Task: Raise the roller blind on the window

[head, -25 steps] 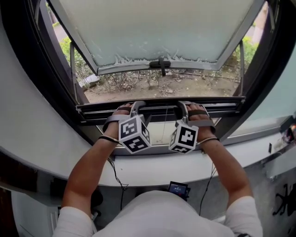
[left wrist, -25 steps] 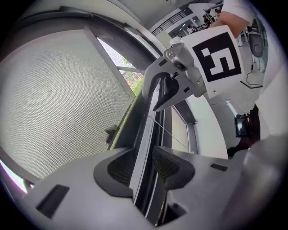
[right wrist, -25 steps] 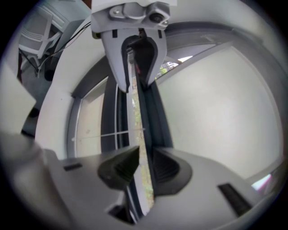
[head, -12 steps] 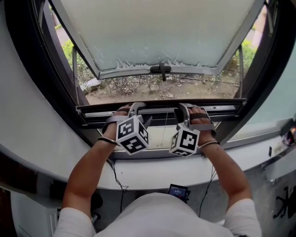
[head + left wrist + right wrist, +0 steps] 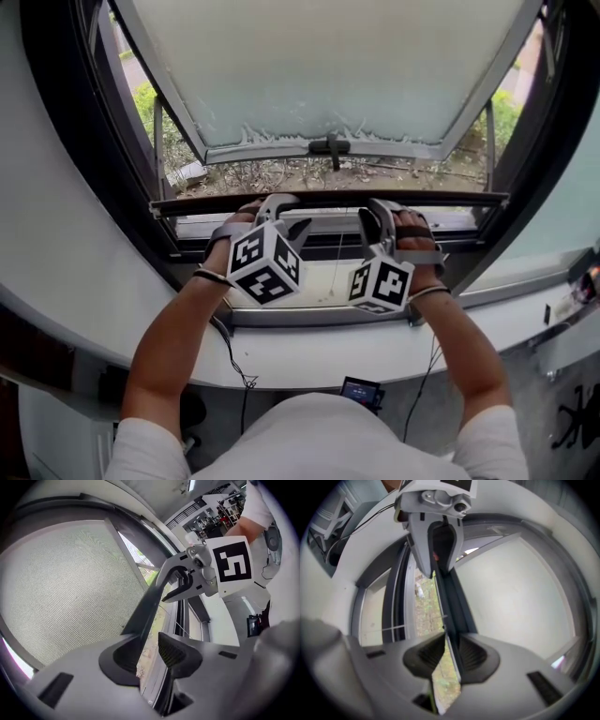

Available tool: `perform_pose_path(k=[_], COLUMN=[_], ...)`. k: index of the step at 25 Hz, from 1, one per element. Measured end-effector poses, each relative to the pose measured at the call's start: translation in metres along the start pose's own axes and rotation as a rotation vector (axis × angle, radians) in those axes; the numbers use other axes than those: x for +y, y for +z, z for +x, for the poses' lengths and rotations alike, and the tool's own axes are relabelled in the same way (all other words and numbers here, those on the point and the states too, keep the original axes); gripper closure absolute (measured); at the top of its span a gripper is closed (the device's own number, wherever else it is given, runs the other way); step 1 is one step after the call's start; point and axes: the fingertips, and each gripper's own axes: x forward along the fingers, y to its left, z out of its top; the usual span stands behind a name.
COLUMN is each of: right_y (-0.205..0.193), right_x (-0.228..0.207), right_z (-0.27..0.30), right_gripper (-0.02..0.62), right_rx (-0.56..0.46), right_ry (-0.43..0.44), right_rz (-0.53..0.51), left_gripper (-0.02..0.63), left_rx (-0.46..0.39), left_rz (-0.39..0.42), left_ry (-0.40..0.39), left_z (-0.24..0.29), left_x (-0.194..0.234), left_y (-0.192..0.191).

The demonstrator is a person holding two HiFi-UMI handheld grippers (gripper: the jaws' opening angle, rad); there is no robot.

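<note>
The blind's dark bottom bar (image 5: 328,199) runs level across the window opening, with mesh fabric (image 5: 70,588) above it. My left gripper (image 5: 284,211) reaches onto the bar left of centre and my right gripper (image 5: 380,214) right of centre. In the left gripper view the bar (image 5: 150,602) passes between the left gripper's (image 5: 147,641) jaws, which have just been closing. It lies against one pad, and daylight shows beside the other. In the right gripper view the right gripper (image 5: 450,641) is shut on the bar (image 5: 454,606), its pads tight on both faces.
Beyond the bar, a frosted window sash (image 5: 328,75) is tilted outward, with a black handle (image 5: 330,145) on its lower edge. Dry ground and shrubs lie outside. A white sill (image 5: 309,352) curves below my forearms. Dark frame posts (image 5: 122,159) flank the opening.
Both grippers have risen and the bottom bar has risen with them. More of the window rails and glass below the bar now shows.
</note>
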Motion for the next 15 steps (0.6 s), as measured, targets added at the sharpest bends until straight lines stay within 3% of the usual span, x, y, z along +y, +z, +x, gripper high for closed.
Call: perform_pose_path(k=[9,15], right_y=[0.003,0.007], right_x=[-0.009,-0.015], right_z=[-0.002,-0.006], right_gripper=[0.494,0.492], right_rx=[-0.019,-0.068], right_ry=[-0.023,-0.061], right_rz=[0.038,0.129], left_gripper=[0.476,0.476], left_rx=[-0.008,-0.004], left_rz=[-0.004,0.007], left_ry=[-0.015,-0.023], left_z=[-0.003,-0.006], left_x=[0.006,0.010], left_y=[0.005,0.008])
